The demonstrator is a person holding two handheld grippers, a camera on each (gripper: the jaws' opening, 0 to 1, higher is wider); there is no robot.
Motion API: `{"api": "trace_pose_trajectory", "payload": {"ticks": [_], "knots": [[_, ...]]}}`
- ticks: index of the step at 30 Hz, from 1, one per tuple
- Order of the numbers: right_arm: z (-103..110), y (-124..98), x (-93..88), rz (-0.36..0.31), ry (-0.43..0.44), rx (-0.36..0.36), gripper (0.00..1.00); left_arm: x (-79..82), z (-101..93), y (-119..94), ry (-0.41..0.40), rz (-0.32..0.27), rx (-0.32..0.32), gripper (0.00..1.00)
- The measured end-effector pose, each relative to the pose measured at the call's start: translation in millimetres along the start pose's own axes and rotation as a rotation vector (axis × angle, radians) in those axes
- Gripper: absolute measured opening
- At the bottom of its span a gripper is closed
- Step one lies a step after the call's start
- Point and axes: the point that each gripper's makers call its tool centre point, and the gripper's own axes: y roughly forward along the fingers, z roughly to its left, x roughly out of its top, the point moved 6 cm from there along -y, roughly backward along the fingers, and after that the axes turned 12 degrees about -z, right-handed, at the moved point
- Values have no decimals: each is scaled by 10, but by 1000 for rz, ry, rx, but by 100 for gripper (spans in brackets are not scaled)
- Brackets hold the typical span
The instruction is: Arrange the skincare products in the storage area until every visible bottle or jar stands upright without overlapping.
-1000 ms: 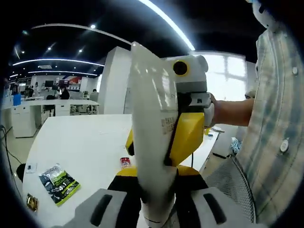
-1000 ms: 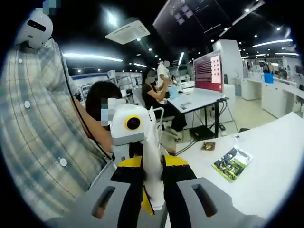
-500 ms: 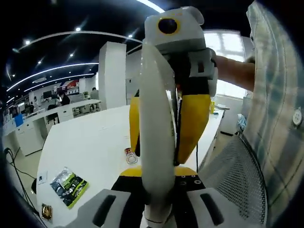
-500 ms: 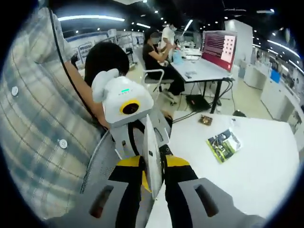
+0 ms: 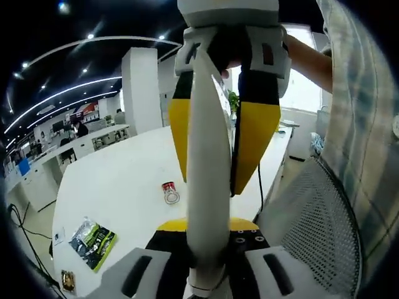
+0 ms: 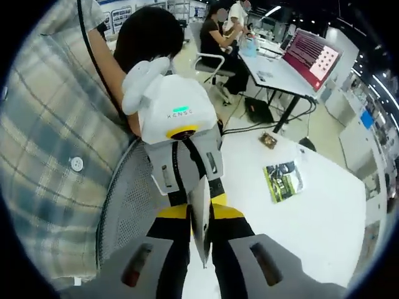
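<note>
Tube [image 5: 207, 187], white and flattened, sits clamped between both grippers: we see the left gripper [image 5: 206, 274] shut on one end and the right gripper [image 6: 201, 246] shut on the other, above the white table [image 5: 118, 187]. On it lie a red-capped jar [image 5: 169, 192] and a green packet [image 5: 92, 235].

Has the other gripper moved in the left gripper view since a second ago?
Yes. Against the white tube, fixed between that view's own fingers, the right gripper has risen toward the view's top; its lens box is now cut off there.
</note>
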Motion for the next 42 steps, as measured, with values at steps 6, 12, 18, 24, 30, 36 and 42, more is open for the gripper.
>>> {"api": "trace_pose_trajectory", "payload": {"ticks": [6, 12, 18, 24, 30, 36, 42], "knots": [[46, -7, -59, 48, -39, 17, 6, -39, -73, 91, 24, 16, -26, 24], [-68, -69, -108, 69, -45, 15, 6, -80, 12, 84, 46, 37, 11, 24], [-346, -257, -184, 137, -50, -26, 6, -53, 223, -8, -44, 45, 113, 23], [-604, -455, -213, 110, 11, -62, 6, -180, 371, -129, 58, 178, 159, 23], [-836, -514, -277, 146, 31, -73, 6, -380, 416, -129, 90, 233, 148, 22], [-1068, -555, -391, 200, 47, -78, 6, -486, 443, -106, 70, 285, 179, 21], [-1240, -593, -499, 228, 77, -85, 6, -547, 441, -129, 114, 337, 184, 19]]}}
